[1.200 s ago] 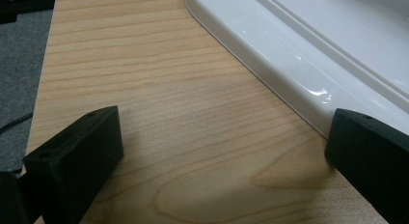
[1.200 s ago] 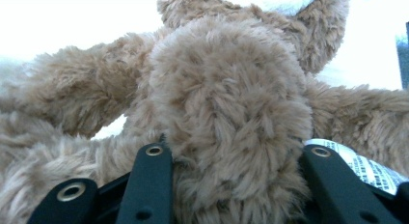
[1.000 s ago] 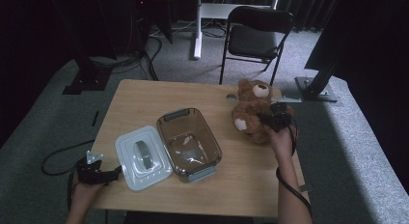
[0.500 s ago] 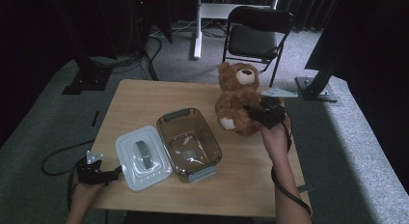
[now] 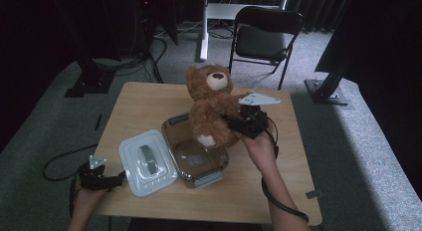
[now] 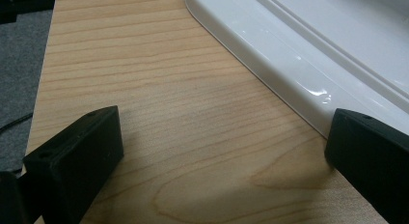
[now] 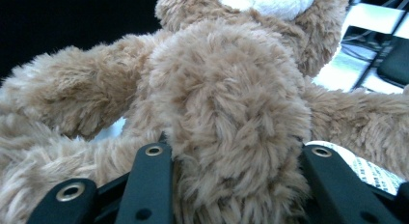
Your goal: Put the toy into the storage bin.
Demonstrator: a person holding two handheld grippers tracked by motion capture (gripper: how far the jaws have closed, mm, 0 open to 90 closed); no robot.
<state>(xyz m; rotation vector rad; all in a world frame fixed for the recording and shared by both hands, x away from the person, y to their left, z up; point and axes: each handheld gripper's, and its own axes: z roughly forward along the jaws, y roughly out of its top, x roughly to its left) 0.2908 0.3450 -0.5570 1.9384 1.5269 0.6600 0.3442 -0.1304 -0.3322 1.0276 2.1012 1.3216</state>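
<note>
High view had my right gripper (image 5: 234, 122) clamped on the teddy bear's (image 5: 211, 109) side, holding it upright in the air above the glass dish (image 5: 201, 164) in the middle of the table (image 5: 144, 104). The right gripper view showed the jaws pinching plush on the bear (image 7: 226, 113), with the fur bulging between them.

My left gripper (image 5: 107, 180) lay released, jaws spread, on the table's near left corner, just beside the white lid (image 5: 147, 159); the left gripper view showed one jaw close to the lid's rim (image 6: 289, 84).

I judged the grip risky: soft fur could slip and drop the bear. It also looked larger than the dish, so it might catch the rim. The right half of the table offered open room.
</note>
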